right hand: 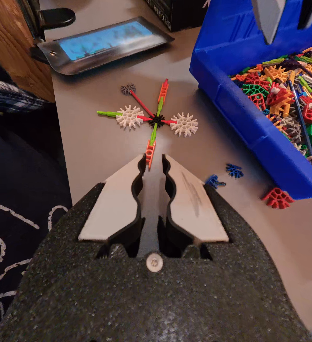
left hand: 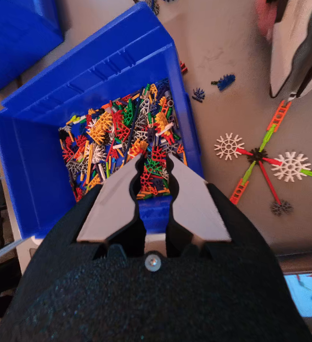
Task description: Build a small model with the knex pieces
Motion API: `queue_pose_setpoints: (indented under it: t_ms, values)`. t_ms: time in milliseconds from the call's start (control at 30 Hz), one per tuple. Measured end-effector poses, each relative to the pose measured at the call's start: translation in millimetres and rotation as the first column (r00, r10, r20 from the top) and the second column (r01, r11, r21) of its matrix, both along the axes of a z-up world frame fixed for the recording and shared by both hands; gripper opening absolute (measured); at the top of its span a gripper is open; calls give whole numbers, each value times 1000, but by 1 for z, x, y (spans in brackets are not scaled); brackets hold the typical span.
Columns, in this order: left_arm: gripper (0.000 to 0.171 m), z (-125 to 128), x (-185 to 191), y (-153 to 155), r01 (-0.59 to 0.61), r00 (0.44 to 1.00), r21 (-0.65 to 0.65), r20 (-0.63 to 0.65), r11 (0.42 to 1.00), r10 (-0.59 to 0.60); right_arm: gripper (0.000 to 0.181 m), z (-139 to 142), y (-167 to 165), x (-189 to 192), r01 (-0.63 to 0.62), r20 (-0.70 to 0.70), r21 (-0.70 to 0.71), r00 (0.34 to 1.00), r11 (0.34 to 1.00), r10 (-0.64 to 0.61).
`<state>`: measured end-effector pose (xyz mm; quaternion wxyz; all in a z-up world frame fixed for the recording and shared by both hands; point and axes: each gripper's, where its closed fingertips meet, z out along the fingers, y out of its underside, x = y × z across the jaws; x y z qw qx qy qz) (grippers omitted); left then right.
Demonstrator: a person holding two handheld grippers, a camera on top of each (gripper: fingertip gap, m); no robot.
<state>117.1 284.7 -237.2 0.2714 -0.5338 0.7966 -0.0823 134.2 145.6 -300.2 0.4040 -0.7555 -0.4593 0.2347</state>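
Over the bin [left hand: 31, 166], left gripper [left hand: 154, 157] gapes empty; right gripper [right hand: 153, 157], parted, straddles the orange piece [right hand: 150, 154]; best centred before squeezing.

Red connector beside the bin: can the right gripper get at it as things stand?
Probably yes. The red connector lies on open table against the blue bin, off to one side of the open right gripper. Nothing lies between; the bin wall may crowd one finger.

Warm, dim indoor light falls on the desk [right hand: 99, 166]; soft shadows sit beside the blue bin [right hand: 244, 114]; the tablet screen [right hand: 105, 39] glows and smears with motion blur; both wide-angle views bend at the edges, where detail turns grainy and soft.
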Motion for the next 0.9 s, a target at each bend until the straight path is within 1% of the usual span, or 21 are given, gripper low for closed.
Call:
queue_pose_setpoints:
  t_ms: [133,233,300,333,400,500,533,633,733,800,900]
  values:
    - [27,-14,19,20,19,998,2,-62,1000,-19,17,5,2,5,19,-40,-6,999,1000,-19]
    - [31,-18,30,32,23,997,-14,-75,1000,-24,17,5,2,7,23,-45,-17,999,1000,-24]
    - [37,-24,34,36,34,993,-37,-110,999,-38,17,1,2,6,17,-29,-28,999,999,-18]
    - [37,-27,36,35,45,991,-57,-120,997,-52,17,-1,2,6,17,-16,-32,1000,999,-17]
    - [36,-34,37,20,96,982,-141,-151,985,-117,17,-4,2,5,18,6,-34,1000,999,-18]
    - [35,-47,35,9,113,964,-180,-217,977,-152,17,-5,1,5,14,10,-31,1000,999,-14]
    - [35,-51,37,6,120,962,-195,-220,973,-163,17,-5,1,5,15,7,-34,1000,999,-14]
    - [30,-60,40,9,95,958,-196,-250,976,-144,17,-5,1,5,10,-3,-53,1000,999,-10]
    - [20,-66,43,4,103,949,-238,-268,966,-167,17,-4,1,5,6,-11,-57,1000,998,-7]
    - [14,-67,45,4,104,946,-237,-276,966,-169,16,-4,0,5,4,-8,-53,1000,999,-4]
    - [13,-68,49,0,106,946,-260,-271,960,-177,16,-4,-1,4,-1,-4,-51,1000,999,1]
